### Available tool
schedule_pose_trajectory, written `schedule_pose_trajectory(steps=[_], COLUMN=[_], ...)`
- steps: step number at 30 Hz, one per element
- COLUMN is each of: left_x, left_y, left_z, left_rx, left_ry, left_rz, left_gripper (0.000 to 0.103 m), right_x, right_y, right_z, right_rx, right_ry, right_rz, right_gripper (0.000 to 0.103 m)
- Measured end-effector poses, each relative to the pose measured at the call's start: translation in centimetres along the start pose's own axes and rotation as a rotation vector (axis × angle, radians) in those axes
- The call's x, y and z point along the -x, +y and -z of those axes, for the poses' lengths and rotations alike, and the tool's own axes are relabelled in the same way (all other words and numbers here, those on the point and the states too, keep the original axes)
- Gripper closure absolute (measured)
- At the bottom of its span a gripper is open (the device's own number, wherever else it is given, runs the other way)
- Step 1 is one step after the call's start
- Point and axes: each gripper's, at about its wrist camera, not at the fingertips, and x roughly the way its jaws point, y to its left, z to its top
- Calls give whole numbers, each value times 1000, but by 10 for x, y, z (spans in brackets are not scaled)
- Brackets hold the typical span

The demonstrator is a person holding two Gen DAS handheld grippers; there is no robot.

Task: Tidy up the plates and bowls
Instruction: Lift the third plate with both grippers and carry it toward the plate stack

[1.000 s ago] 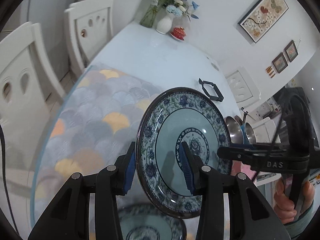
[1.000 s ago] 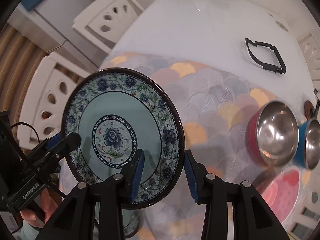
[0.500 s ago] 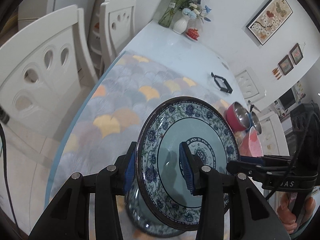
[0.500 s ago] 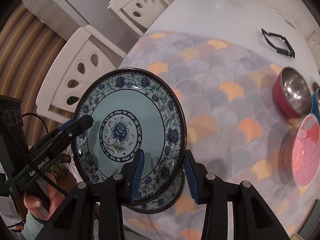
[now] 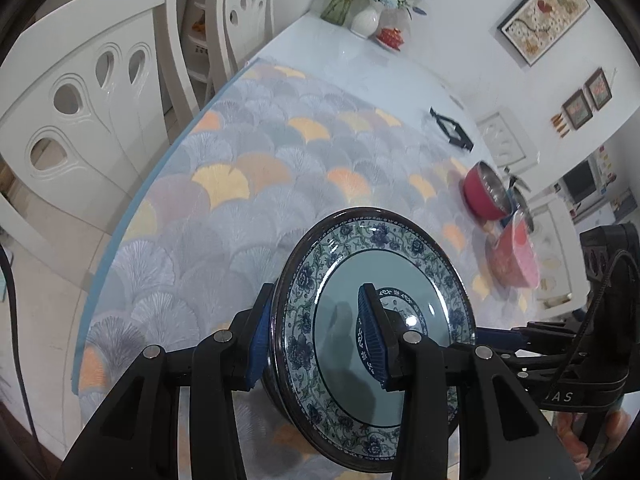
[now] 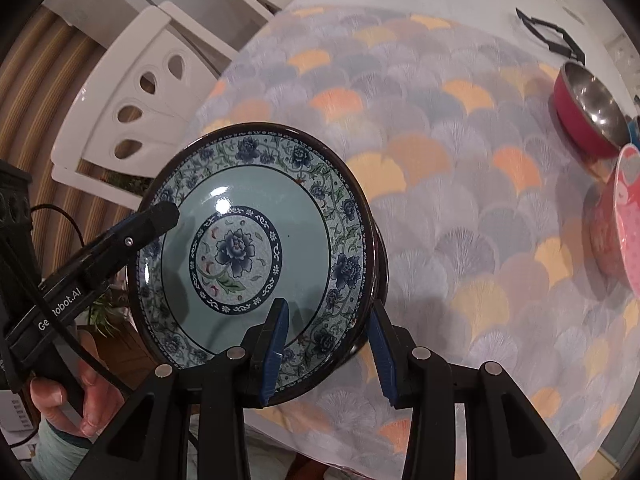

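A blue-flowered plate with a dark rim is held tilted between both grippers. My left gripper is shut on its left rim, one pad on the face and one behind. My right gripper is shut on the opposite rim. Each gripper shows in the other's view: the right gripper and the left gripper. Close beneath the held plate lies a second like plate; only its edge shows. A red steel-lined bowl and a pink bowl stand at the right.
The table wears a fan-patterned cloth, and its rounded edge runs close at the left. White chairs stand beside that edge. A black frame lies further back, a flower vase at the far end. A hand grips the left tool.
Both grippers carried the plate toward the table's near-left edge and lower. The bowls have slid off to the right, and the second plate is now almost hidden beneath the held one.
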Motion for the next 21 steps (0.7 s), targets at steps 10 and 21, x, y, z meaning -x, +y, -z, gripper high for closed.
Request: schedule_pose_trajectory(steps=[10, 21], left_x=[-19, -28], left_y=[5, 9], left_z=[11, 14], left_rx=[20, 40], left_ry=[43, 63], left_rz=[-14, -11], left_gripper=[65, 65], right_x=[-21, -40], right_y=[-2, 6], right_z=[11, 8], right_rx=[4, 20], right_ry=[39, 72], right_rz=[36, 74], right_gripper=[63, 64])
